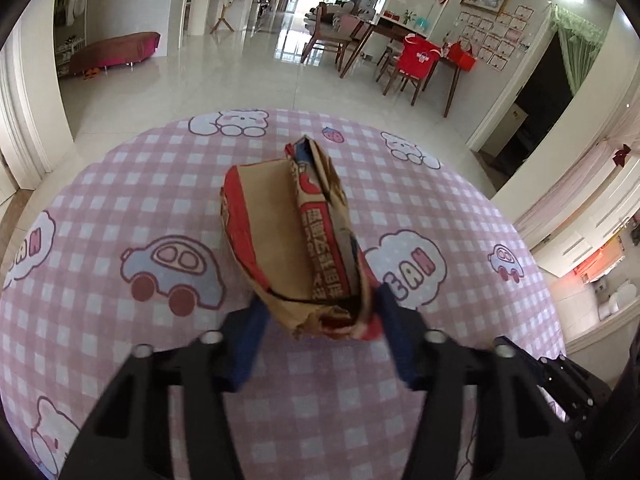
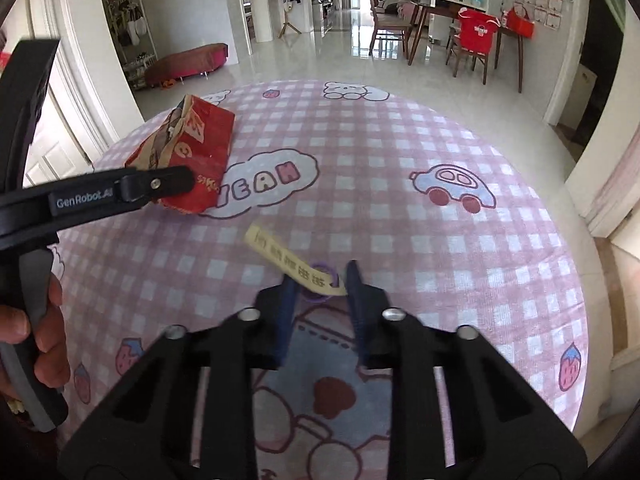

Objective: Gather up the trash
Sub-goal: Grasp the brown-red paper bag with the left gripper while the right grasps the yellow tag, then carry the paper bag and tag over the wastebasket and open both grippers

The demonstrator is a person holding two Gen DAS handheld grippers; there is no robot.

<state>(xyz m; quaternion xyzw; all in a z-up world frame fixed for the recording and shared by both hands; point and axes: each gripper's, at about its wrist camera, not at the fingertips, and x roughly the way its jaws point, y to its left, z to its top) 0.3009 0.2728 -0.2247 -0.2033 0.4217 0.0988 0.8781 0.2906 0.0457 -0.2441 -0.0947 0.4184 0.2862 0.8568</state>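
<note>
A crumpled brown and red paper bag (image 1: 294, 232) is held at its near end between the blue fingers of my left gripper (image 1: 318, 312), above the pink checked tablecloth (image 1: 120, 184). The same bag (image 2: 188, 152) and the left gripper's side (image 2: 156, 186) show at the left of the right wrist view. My right gripper (image 2: 320, 280) has its jaws narrowly apart around the near end of a yellow paper strip (image 2: 288, 260) with a purple ring (image 2: 320, 280). Whether the pads press on the strip is unclear.
The round table's cloth (image 2: 440, 240) has car, bear and strawberry prints. Beyond the edge lies a glossy tiled floor (image 1: 224, 80). A dining table with chairs (image 1: 400, 64) and a red bench (image 1: 116, 50) stand far behind.
</note>
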